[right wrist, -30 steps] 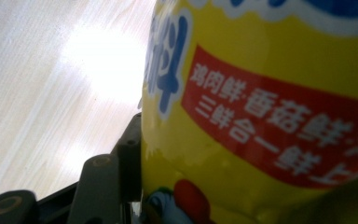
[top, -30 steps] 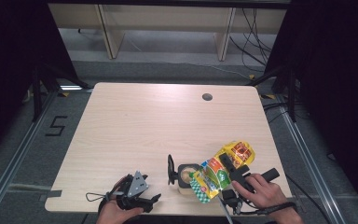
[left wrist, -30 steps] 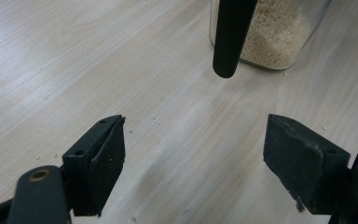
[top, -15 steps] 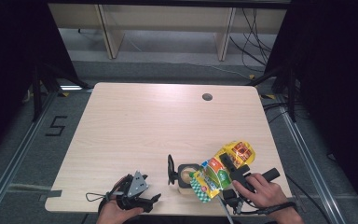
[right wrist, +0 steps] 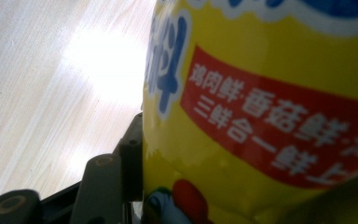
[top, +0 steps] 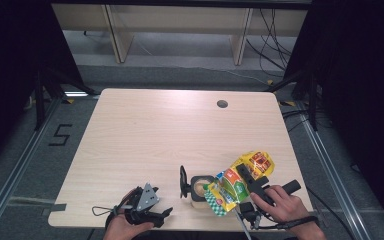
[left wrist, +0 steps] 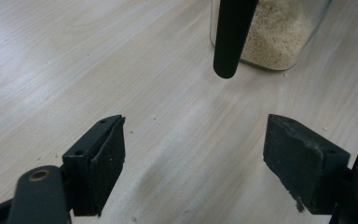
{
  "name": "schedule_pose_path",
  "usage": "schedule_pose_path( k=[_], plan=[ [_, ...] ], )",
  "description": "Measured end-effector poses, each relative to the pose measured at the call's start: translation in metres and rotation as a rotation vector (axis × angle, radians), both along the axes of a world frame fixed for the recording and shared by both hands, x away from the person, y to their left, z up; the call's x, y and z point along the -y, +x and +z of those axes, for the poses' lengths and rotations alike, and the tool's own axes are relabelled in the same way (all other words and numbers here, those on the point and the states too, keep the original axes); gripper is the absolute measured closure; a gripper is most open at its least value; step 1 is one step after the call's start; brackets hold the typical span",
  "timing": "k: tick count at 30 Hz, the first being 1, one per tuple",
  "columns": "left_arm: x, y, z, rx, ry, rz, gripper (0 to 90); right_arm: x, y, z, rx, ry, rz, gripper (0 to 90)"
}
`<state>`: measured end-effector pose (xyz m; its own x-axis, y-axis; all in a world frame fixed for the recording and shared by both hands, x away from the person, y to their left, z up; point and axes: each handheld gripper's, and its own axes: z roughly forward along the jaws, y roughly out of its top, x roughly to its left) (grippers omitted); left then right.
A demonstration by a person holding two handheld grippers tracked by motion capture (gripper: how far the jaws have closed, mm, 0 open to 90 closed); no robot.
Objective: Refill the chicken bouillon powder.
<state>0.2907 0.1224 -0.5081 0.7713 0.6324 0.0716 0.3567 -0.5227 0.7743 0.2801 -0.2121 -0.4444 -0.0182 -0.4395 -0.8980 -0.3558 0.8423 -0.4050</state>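
A yellow, green and orange seasoning packet [top: 240,179] is tilted with its lower end over the mouth of a small glass jar [top: 199,189] near the table's front edge. My right gripper [top: 251,183] is shut on the packet, with a hand behind it. In the right gripper view the packet [right wrist: 261,93] shows red and blue print, pressed against one grey jaw. The jar [left wrist: 272,37] holds beige granules. A black upright piece [top: 182,182] stands at its left side, and its black end [left wrist: 230,37] hangs before the jar. My left gripper [top: 161,214] rests at the front left, open, jaws wide apart over bare wood [left wrist: 193,172].
The pale wooden table [top: 180,130] has a round cable hole [top: 222,104] at the back right. Its front edge runs just below both hands. A floor mark "5" [top: 61,134] lies to the left, and shelf legs and cables are behind the table.
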Motion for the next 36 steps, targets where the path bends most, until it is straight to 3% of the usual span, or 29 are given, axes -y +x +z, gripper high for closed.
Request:
schedule_pose_path(
  k=[3,6,9,11,18,20,21,30,32,36],
  plan=[
    [-0.0003,-0.0005,0.0005,-0.001,0.014,-0.004,20.5,0.0002,-0.0001,0.0003,0.001,0.002,0.0,48.8],
    [0.0003,-0.0002,-0.0001,-0.002,-0.008,0.002,20.5,0.0003,0.0,0.0005,0.0,0.004,0.001,48.8],
    [-0.0005,-0.0002,0.0008,0.0,0.014,-0.01,20.5,0.0004,-0.0002,0.0004,0.001,0.005,0.002,48.8],
    [0.0001,0.0006,-0.0006,0.0,-0.004,0.0,20.5,0.0003,-0.0001,0.0003,-0.001,0.004,0.001,48.8],
    [-0.0004,-0.0003,0.0005,-0.005,0.009,0.002,20.5,0.0004,0.0001,0.0003,-0.004,0.006,0.002,48.8],
    [-0.0002,-0.0004,0.0008,-0.002,0.001,-0.014,20.5,0.0004,-0.0002,0.0004,-0.002,0.006,0.003,48.8],
    [0.0009,-0.0011,0.0001,-0.009,-0.014,0.005,20.5,0.0004,-0.0002,0.0005,-0.003,0.007,0.004,48.8],
    [0.0,-0.0013,0.0007,-0.004,-0.006,0.001,20.5,0.0004,-0.0002,0.0005,-0.002,0.005,0.002,48.8],
    [0.0003,-0.0012,0.0007,-0.009,-0.01,0.004,20.5,0.0004,0.0003,0.0008,-0.021,-0.015,-0.004,48.8],
    [0.0003,-0.0016,0.0004,-0.009,-0.011,0.003,20.5,0.0008,-0.0003,0.0006,-0.001,0.003,-0.001,48.8]
  ],
)
